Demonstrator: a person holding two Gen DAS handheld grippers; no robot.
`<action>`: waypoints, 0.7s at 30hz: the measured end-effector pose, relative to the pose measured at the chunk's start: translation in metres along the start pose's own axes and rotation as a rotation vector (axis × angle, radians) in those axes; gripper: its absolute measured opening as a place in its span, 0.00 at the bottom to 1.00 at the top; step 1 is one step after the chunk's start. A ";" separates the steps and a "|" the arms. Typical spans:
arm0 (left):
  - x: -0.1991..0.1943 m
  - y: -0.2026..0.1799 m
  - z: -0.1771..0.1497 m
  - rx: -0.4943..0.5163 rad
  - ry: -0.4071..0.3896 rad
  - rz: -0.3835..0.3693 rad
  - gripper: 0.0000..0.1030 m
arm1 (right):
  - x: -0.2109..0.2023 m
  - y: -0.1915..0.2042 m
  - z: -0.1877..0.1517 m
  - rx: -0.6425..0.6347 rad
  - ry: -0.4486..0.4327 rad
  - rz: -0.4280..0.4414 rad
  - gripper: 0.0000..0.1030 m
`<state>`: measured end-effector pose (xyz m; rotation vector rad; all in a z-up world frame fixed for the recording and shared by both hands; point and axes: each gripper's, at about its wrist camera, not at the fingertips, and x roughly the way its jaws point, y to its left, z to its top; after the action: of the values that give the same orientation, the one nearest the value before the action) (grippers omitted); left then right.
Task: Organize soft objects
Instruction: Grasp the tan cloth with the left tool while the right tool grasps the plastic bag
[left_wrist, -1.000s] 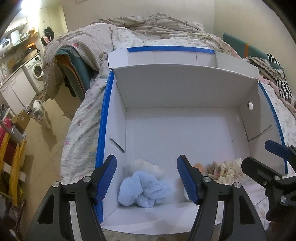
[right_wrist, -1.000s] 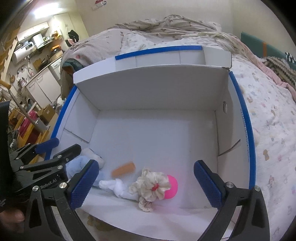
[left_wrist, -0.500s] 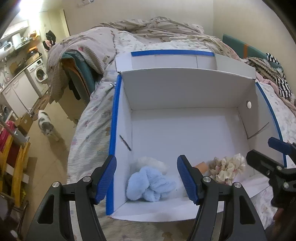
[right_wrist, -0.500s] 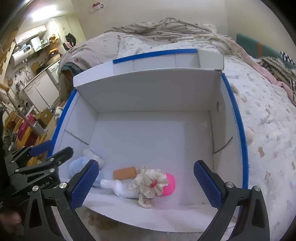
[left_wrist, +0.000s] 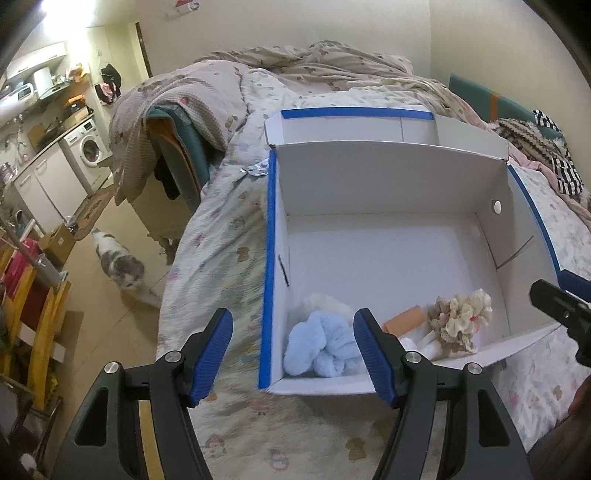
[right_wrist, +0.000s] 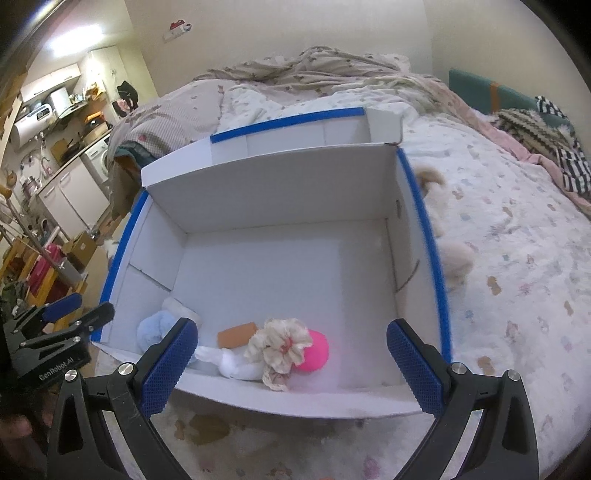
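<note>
A white cardboard box (left_wrist: 388, 177) with blue-taped edges stands open on the bed. Along its near wall lie a light blue fluffy cloth (left_wrist: 321, 347), a white fluffy piece (left_wrist: 325, 302), an orange piece (left_wrist: 404, 319), a cream frilly scrunchie (left_wrist: 461, 321) and a white sock (left_wrist: 424, 341). The right wrist view adds a pink ball (right_wrist: 316, 350) behind the scrunchie (right_wrist: 282, 341). My left gripper (left_wrist: 293, 356) hangs open above the box's near left corner, holding nothing. Open and empty too, my right gripper (right_wrist: 291, 369) hovers over the near wall (right_wrist: 295, 398).
A beige plush toy (right_wrist: 456, 258) lies on the bedspread just right of the box. Rumpled blankets and striped knitwear (left_wrist: 546, 147) fill the far bed. Left of the bed are a blanket-draped chair (left_wrist: 177, 147), a cat (left_wrist: 118, 264) on the floor, and kitchen units.
Both grippers have drawn back and slightly up from the box, still open. More bedspread shows in front of the box. The cat has walked nearer along the floor.
</note>
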<state>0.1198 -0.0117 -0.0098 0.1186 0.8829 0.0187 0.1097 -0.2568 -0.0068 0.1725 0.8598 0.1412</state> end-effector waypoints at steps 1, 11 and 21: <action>-0.002 0.002 -0.002 0.000 -0.001 0.001 0.63 | -0.003 -0.001 -0.002 -0.002 -0.003 -0.004 1.00; -0.014 0.018 -0.023 0.030 -0.002 0.035 0.63 | -0.016 -0.017 -0.027 0.045 0.036 -0.023 1.00; -0.008 0.008 -0.048 0.000 0.117 -0.077 0.63 | 0.009 -0.037 -0.052 0.121 0.218 -0.081 1.00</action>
<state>0.0775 0.0002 -0.0331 0.0839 1.0040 -0.0461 0.0778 -0.2867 -0.0544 0.2379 1.0923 0.0325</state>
